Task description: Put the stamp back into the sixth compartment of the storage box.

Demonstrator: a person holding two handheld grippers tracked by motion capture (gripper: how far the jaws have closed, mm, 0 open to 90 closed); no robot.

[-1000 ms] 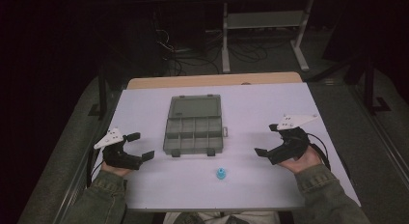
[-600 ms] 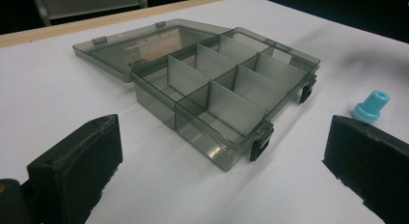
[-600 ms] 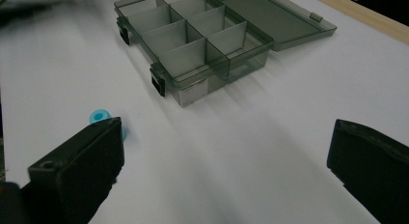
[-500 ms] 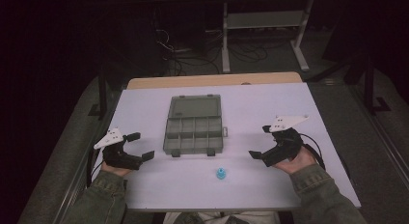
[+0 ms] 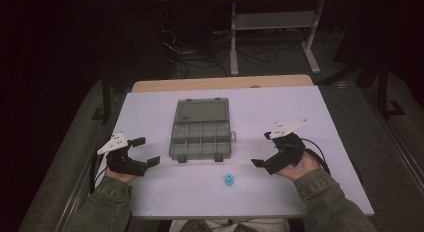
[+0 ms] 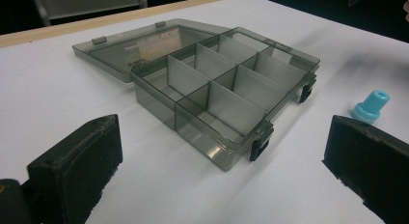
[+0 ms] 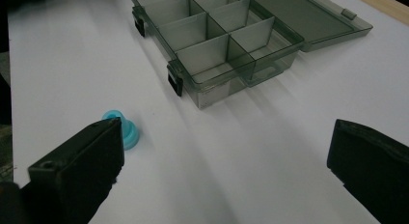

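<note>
High view. Item 1: compartment box (image 5: 201, 134), smoky transparent plastic, lid folded flat open toward the far edge of the desk (image 5: 310, 192), tray toward the person, 2 dark latches on its near wall. Item 2: small blue cap-shaped piece (image 5: 229, 180), upright on its wider flange, on bare desk just in front of the box's near right corner, apart from it. Item 3: left gripper (image 5: 142, 151), at the left of the desk, jaws spread apart, holding nothing. Item 4: right gripper (image 5: 265, 149), at the right, jaws likewise apart and empty, pointing inward. The blue piece lies closer to the right gripper, toward the near edge and to its inner side.

Left gripper view. Box (image 6: 222, 98) straight ahead between the 2 black jaws; 8 compartments appear, all seemingly empty. Blue piece (image 6: 370, 106) off beyond the right-hand jaw, past the box's latch corner.

Right gripper view. Blue piece (image 7: 126, 131) just beyond the tip of the left-hand jaw, outside the gap; box (image 7: 217, 40) farther ahead. Judgement: the right gripper is the better placed for a pickup, needing a swing toward its left-hand jaw to bracket the piece; the piece has no long axis to favour, being round.
</note>
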